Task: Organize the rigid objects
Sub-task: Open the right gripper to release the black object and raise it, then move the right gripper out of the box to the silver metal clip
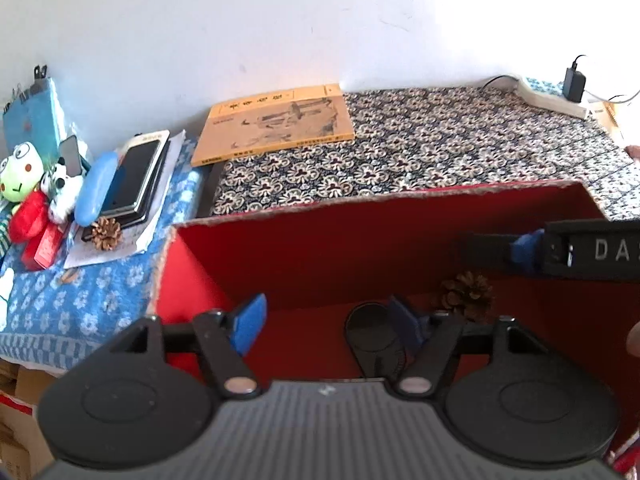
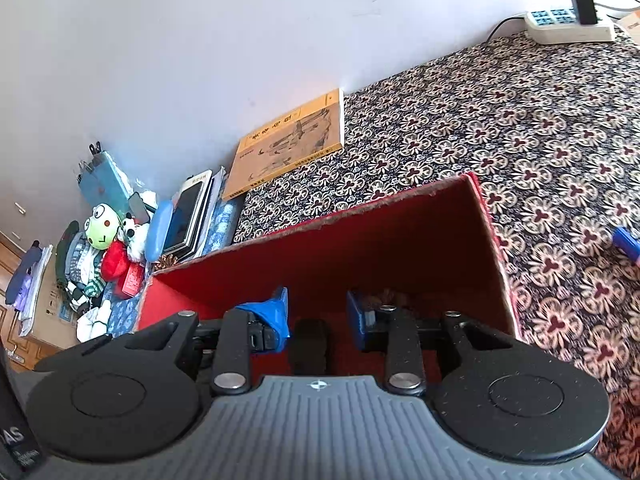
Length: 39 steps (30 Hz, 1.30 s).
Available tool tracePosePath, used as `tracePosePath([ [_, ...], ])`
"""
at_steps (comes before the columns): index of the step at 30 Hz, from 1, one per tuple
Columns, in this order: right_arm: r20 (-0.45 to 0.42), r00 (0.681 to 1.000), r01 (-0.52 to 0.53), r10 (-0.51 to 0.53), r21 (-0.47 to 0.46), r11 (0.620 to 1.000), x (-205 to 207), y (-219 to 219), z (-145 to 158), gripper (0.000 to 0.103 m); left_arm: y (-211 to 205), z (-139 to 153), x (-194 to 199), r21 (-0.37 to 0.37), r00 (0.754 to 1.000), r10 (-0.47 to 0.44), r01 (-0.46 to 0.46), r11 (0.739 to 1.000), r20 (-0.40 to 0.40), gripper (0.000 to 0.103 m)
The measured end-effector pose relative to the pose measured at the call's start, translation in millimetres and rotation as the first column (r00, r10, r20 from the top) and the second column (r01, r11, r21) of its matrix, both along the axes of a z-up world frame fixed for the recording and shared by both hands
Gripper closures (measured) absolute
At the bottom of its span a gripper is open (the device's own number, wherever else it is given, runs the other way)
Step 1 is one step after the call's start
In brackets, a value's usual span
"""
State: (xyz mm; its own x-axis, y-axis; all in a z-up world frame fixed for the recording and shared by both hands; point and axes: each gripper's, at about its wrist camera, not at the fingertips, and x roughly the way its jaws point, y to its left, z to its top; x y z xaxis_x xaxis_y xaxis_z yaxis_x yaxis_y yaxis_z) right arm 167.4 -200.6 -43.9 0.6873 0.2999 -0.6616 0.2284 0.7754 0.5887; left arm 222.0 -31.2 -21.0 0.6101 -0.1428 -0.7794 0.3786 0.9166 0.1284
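**Clearing the red box**

While the left gripper [image 1: 324, 322] hangs with jaws released above a black lid [image 1: 372, 336], nothing between them, lift straight clear. The right gripper [image 2: 318, 314] stands part-closed, apparently empty. At one o'clock, a pine cone [image 1: 466, 294] lies inside the red box [image 1: 304, 248].

Bright daylight fills both views, strongest at the upper right, where the white wall [image 1: 280, 20] washes out to near pure white. The inside of the red box [image 1: 320, 248] lies in soft shadow and its floor is darker. Straight lines bend toward the edges, and the corners fall off into black. The patterned cloth [image 2: 540, 128] is crisp, while the close tool bodies at the bottom look slightly soft.
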Motion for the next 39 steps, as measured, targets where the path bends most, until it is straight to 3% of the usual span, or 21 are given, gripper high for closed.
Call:
tracePosePath([
  [13,0.085,0.995,0.05,-0.052,0.017,0.999,-55,18,29,0.088,15,42,-55,-0.001,0.999,-0.038,0.038,0.999,0.038,0.022],
  [26,0.149,0.988,0.064,-0.05,-0.091,0.994,-97,42,49,0.087,37,59,-101,-0.015,0.996,-0.079,0.08,0.997,0.036,0.021],
  [39,0.147,0.989,0.015,0.007,-0.144,0.99,-125,63,53,0.087,59,57,-130,-0.036,0.997,-0.079,0.078,0.996,-0.009,0.021],
])
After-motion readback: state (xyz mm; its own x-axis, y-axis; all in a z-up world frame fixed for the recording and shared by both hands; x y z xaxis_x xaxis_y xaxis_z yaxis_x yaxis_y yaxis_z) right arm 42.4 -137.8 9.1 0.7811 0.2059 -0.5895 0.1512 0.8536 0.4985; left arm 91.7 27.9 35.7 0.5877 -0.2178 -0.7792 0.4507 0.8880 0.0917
